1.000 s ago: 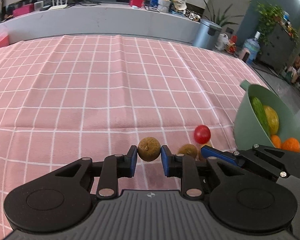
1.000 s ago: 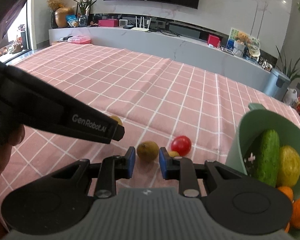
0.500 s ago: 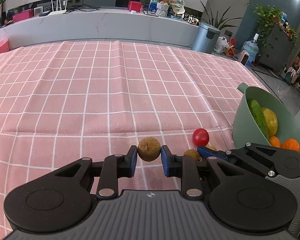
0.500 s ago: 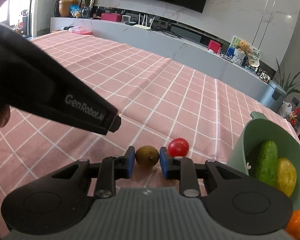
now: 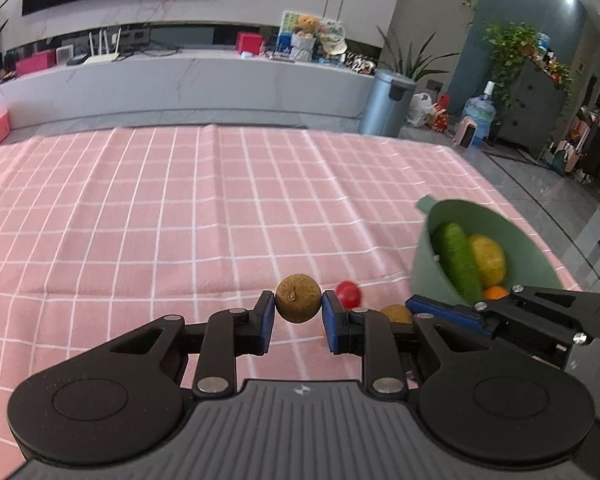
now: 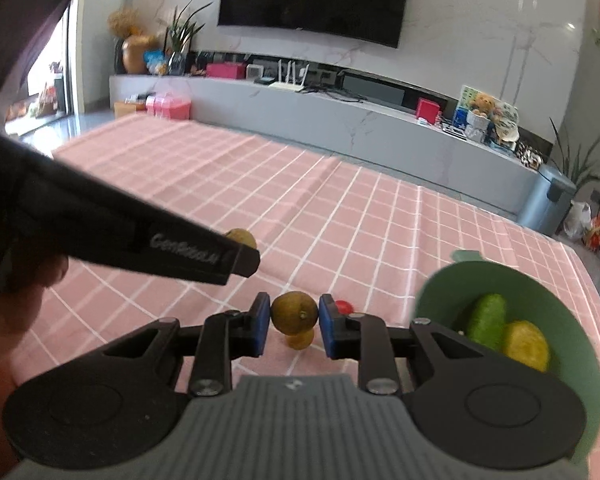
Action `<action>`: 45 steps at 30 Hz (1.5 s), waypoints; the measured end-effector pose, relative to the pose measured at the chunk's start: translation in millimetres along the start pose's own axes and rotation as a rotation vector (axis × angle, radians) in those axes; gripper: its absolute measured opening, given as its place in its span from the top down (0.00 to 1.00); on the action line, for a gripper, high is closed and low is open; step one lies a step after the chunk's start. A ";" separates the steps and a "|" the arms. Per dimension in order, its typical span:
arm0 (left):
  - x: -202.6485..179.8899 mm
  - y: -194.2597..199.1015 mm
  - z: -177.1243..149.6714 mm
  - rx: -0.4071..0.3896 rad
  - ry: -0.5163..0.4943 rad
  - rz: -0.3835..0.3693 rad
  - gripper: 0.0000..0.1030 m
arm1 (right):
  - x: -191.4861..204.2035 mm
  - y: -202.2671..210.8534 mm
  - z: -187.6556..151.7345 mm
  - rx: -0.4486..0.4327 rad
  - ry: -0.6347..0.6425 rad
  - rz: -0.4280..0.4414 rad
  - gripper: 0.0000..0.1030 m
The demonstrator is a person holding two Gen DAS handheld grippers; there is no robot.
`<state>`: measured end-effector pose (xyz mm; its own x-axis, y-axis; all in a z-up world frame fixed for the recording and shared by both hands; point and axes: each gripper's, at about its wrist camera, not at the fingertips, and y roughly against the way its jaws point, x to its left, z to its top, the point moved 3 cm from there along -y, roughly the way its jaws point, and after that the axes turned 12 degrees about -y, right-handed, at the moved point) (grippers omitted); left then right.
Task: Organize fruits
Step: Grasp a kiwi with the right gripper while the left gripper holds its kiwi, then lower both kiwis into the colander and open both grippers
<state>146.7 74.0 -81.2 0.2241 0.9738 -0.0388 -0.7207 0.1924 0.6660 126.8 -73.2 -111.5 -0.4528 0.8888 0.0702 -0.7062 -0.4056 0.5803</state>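
Note:
My left gripper (image 5: pixel 298 312) is shut on a round brown fruit (image 5: pixel 298 298) and holds it above the pink checked cloth. My right gripper (image 6: pixel 294 320) is shut on a second brown fruit (image 6: pixel 294 313), also lifted; it shows in the left wrist view (image 5: pixel 396 314) too. A third small brown fruit (image 6: pixel 300 339) and a red cherry tomato (image 5: pixel 348 294) lie on the cloth below. The green bowl (image 6: pixel 452 284) at the right holds a cucumber (image 6: pixel 486 316), a yellow fruit (image 6: pixel 526 344) and oranges (image 5: pixel 494 293).
The pink checked cloth (image 5: pixel 180 208) covers the table ahead and to the left. The table's right edge runs just past the bowl. The left gripper's arm (image 6: pixel 140 236) crosses the left side of the right wrist view.
Both grippers have risen with their brown fruits. The right gripper closed on its fruit and lifted it off the cloth, uncovering a third small fruit beneath.

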 end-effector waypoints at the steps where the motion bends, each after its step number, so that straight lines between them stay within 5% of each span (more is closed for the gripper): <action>1: -3.4 3.1 1.8 -0.006 0.000 -0.007 0.73 | -4.4 7.1 2.5 -0.005 -0.017 0.000 0.79; 12: -57.3 23.6 25.0 -0.051 -0.035 -0.168 0.73 | -68.4 78.0 16.5 -0.050 -0.163 -0.025 0.79; 22: -106.2 3.6 39.9 -0.032 -0.117 -0.272 0.73 | -135.3 109.8 16.1 -0.024 -0.166 -0.096 0.78; 36: -142.0 -63.6 41.6 0.089 -0.197 -0.320 0.73 | -185.3 53.5 12.3 0.150 -0.079 -0.112 0.79; 45: -157.3 -86.2 37.3 0.129 -0.281 -0.287 0.72 | -198.0 16.3 10.6 0.226 -0.052 -0.106 0.79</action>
<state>198.0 -100.3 -104.7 0.5867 0.8086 -0.0441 -0.5189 0.4172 0.7461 210.7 -253.6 -107.3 -0.3496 0.9362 0.0375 -0.6064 -0.2566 0.7526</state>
